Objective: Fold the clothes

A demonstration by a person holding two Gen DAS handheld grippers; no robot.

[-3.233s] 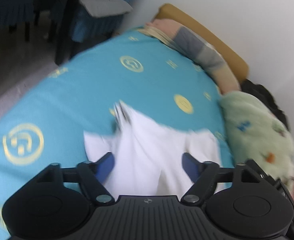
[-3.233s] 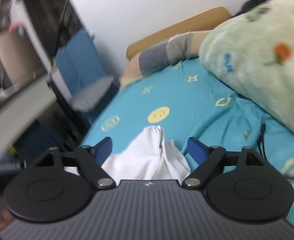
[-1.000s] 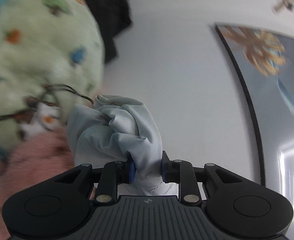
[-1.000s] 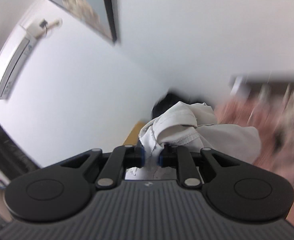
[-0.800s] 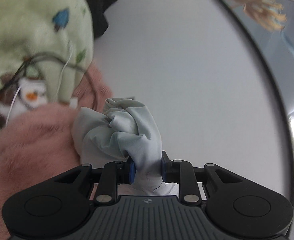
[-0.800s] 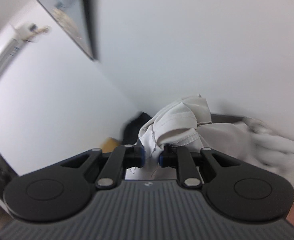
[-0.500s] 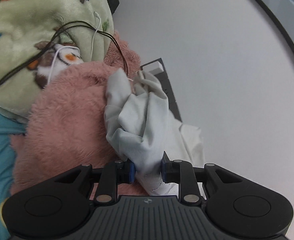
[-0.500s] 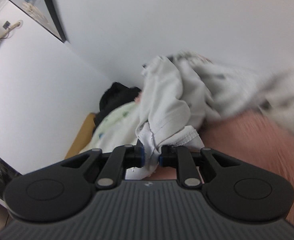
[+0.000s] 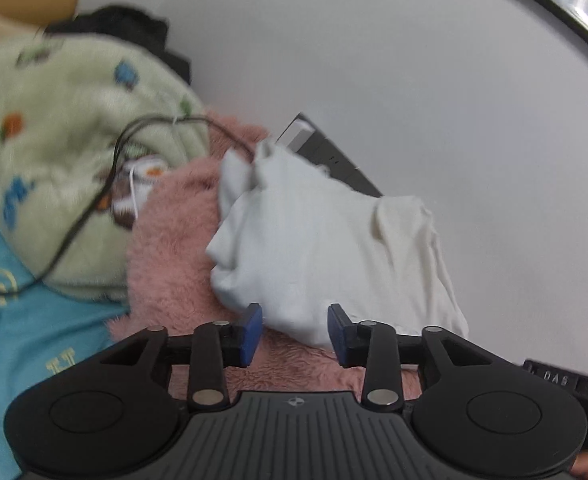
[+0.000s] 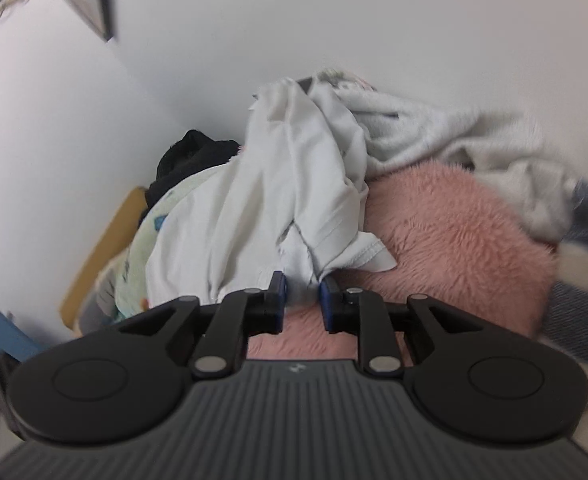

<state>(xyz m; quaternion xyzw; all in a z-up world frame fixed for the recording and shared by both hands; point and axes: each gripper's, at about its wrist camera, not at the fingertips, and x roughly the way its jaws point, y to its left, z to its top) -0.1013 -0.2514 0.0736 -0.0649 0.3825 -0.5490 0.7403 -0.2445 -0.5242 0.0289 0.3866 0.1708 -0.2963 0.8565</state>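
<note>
On the pink blanket: white garment set down.
Left wrist view: your left hand-held gripper (image 9: 294, 330) has just spread apart, white garment (image 9: 326, 248) loose at 12 o'clock on the pink blanket (image 9: 169, 256). Right wrist view: your right hand-held gripper (image 10: 302, 304) has just eased apart, garment hem between its jaws.

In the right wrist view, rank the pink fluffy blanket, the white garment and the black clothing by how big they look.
1. Pink fluffy blanket and white garment: similar area, too close to rank.
2. Black clothing: clearly smallest, though it lies farther back and is partly hidden, so its true size is unsure.
</note>
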